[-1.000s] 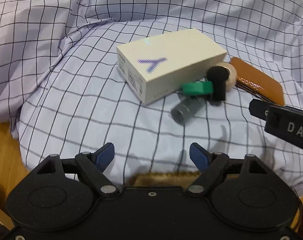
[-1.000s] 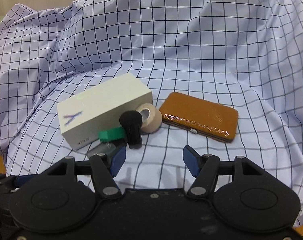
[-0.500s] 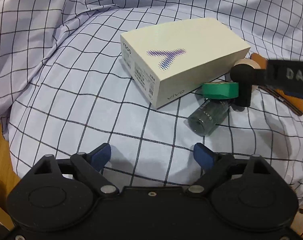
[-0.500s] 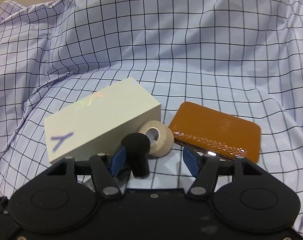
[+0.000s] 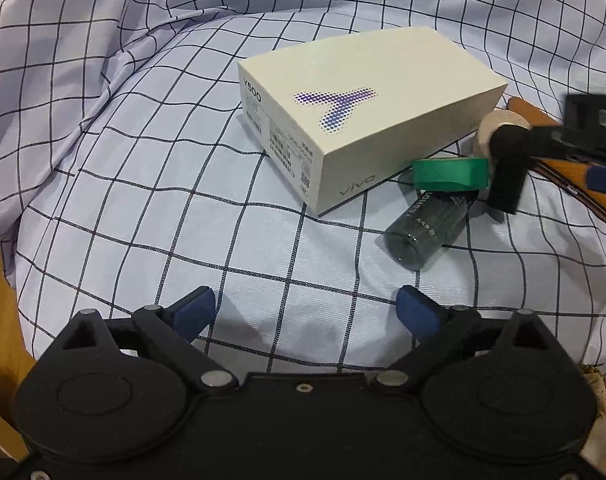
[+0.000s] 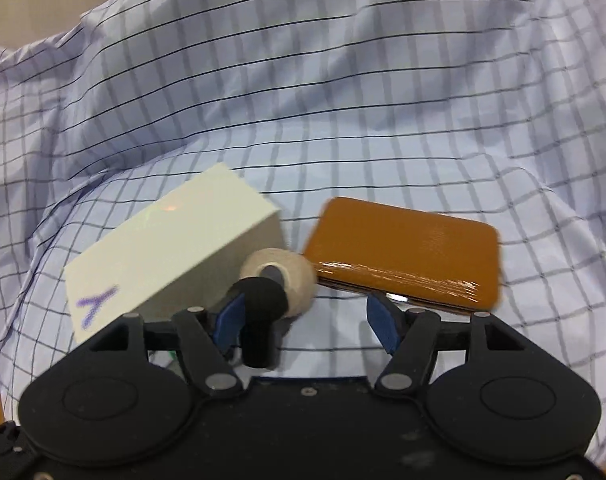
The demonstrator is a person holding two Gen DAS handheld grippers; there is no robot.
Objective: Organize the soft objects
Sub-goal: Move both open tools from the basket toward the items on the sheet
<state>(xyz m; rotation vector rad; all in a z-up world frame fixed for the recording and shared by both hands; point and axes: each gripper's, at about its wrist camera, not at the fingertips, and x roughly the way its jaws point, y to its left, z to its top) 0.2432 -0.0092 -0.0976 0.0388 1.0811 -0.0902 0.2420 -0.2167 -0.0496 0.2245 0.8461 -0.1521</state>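
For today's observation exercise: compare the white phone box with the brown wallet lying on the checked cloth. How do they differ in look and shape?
The white phone box is a tall block with thick sides; the brown wallet is thin and lies flat. The box is matt, sharp-cornered and printed with a purple Y; the wallet is glossy and round-cornered, and shows no print. Both are rectangular and rest on the checked cloth, on either side of the beige tape roll.
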